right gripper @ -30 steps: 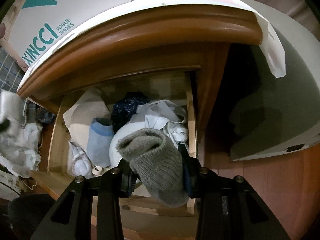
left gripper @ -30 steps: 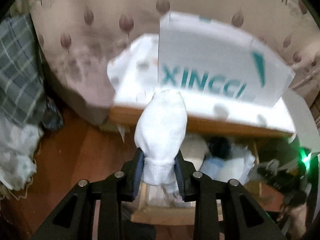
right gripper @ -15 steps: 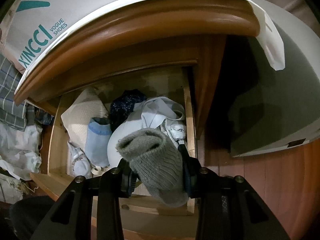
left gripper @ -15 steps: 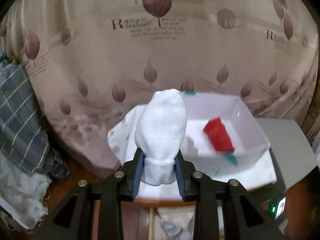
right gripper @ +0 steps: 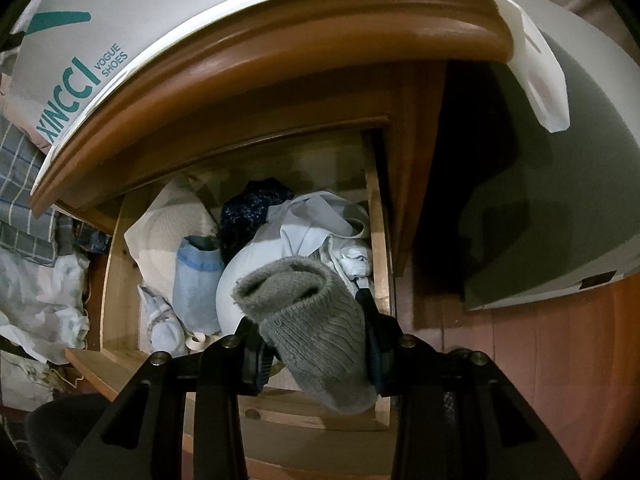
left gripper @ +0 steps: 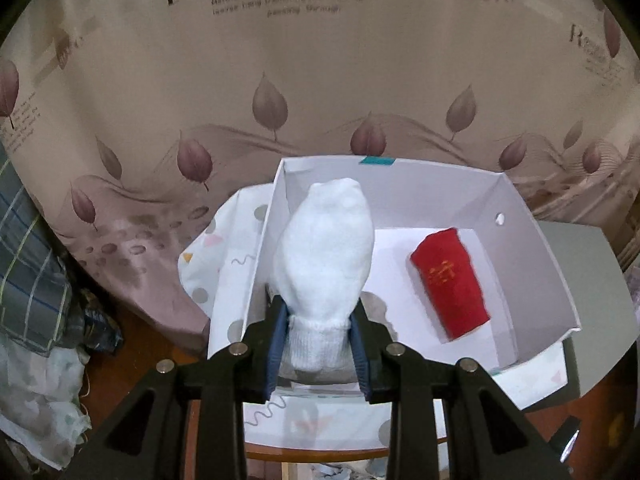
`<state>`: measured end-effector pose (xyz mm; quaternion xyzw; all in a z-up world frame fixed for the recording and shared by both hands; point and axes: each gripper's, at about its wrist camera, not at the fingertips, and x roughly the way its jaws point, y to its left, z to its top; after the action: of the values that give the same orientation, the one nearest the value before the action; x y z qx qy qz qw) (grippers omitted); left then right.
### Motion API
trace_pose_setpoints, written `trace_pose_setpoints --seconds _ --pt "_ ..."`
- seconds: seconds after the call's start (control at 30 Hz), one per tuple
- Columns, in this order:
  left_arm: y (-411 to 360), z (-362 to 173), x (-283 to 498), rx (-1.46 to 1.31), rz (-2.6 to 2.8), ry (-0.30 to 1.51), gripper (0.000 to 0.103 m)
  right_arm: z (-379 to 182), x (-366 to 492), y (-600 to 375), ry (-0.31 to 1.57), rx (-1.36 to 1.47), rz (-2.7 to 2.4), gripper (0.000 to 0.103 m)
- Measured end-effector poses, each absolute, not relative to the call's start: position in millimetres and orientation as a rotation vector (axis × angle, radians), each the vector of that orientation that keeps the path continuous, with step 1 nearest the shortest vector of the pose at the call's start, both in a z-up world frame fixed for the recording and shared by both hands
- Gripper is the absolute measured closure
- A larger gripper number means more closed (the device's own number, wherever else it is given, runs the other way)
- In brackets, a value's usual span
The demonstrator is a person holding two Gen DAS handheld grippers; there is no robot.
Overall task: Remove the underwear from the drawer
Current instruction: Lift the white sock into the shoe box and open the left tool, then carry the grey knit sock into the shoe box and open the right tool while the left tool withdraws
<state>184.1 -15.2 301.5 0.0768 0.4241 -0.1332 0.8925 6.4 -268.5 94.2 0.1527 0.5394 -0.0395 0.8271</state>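
My left gripper (left gripper: 319, 344) is shut on a rolled white sock (left gripper: 326, 256) and holds it above the near left part of an open white shoe box (left gripper: 536, 240). A rolled red garment (left gripper: 450, 280) lies in the box. My right gripper (right gripper: 316, 344) is shut on a rolled grey knit sock (right gripper: 316, 328) and holds it over the front of the open wooden drawer (right gripper: 116, 280). The drawer holds white, light blue (right gripper: 198, 276) and dark blue (right gripper: 252, 208) folded garments.
The box stands on a patterned white cloth (left gripper: 224, 248) on the wooden nightstand top (right gripper: 280, 60). A leaf-print curtain (left gripper: 320, 80) hangs behind. Plaid cloth (left gripper: 28, 272) and a white pile (left gripper: 36, 392) lie on the left. A grey slab (right gripper: 560, 200) stands to the right.
My left gripper rose with the white sock from in front of the drawer and came forward over the shoe box. My right gripper held nearly still with the grey sock.
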Motion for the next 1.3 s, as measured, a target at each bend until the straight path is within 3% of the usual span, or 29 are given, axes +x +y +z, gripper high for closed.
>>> trace_pose_setpoints --seconds 0.3,0.5,0.63,0.93,1.3 --pt "-10.3 280.0 190.1 0.174 -0.231 0.916 0.069 94.0 7.3 -266.6 1.150 0.312 -0.082 0.068" --pt "-0.7 281.7 188.4 0.108 -0.244 0.903 0.053 92.3 8.4 -263.8 1.156 0.295 -0.084 0.068" --pt "9.1 293.5 170.1 0.064 -0.281 0.817 0.037 91.8 8.7 -260.7 1.156 0.276 -0.083 0.068" --pt "36.4 293.3 109.3 0.085 -0.236 0.686 0.035 91.9 9.9 -254.8 1.146 0.243 -0.081 0.068" --pt "79.0 194.3 59.8 -0.011 -0.020 0.777 0.035 93.9 9.4 -248.3 1.125 0.223 -0.072 0.068"
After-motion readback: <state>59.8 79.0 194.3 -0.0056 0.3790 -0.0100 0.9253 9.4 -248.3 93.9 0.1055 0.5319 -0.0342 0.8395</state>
